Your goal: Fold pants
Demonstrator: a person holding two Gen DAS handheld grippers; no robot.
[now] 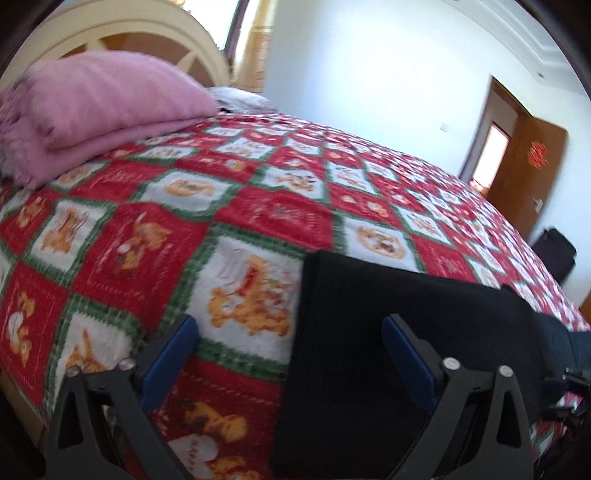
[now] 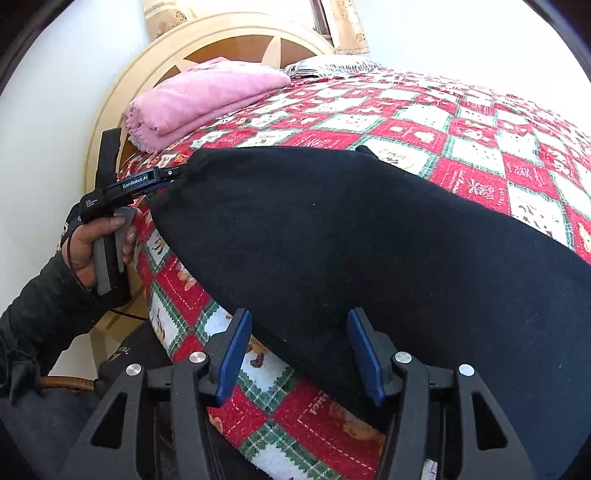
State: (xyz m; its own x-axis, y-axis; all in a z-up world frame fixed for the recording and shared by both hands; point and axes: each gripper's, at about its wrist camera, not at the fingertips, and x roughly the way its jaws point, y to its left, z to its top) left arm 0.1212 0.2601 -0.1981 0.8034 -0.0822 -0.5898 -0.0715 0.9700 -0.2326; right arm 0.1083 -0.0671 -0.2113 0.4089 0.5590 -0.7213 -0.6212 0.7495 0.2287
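Observation:
The black pants (image 2: 351, 236) lie spread flat on the bed, near its front edge. In the left wrist view they (image 1: 388, 332) cover the lower right. My left gripper (image 1: 290, 354) is open, its blue pads straddling the pants' left edge, just above the cloth. In the right wrist view the left gripper (image 2: 177, 173) sits at the pants' far left corner, held by a hand. My right gripper (image 2: 299, 354) is open, its blue pads either side of the pants' near edge. Neither holds cloth.
A red, white and green patchwork bedspread (image 2: 461, 122) covers the bed. A folded pink blanket (image 1: 92, 107) lies by the cream headboard (image 2: 236, 33). A brown door (image 1: 524, 173) stands open at the far right. A dark bag (image 1: 554, 254) sits beside the bed.

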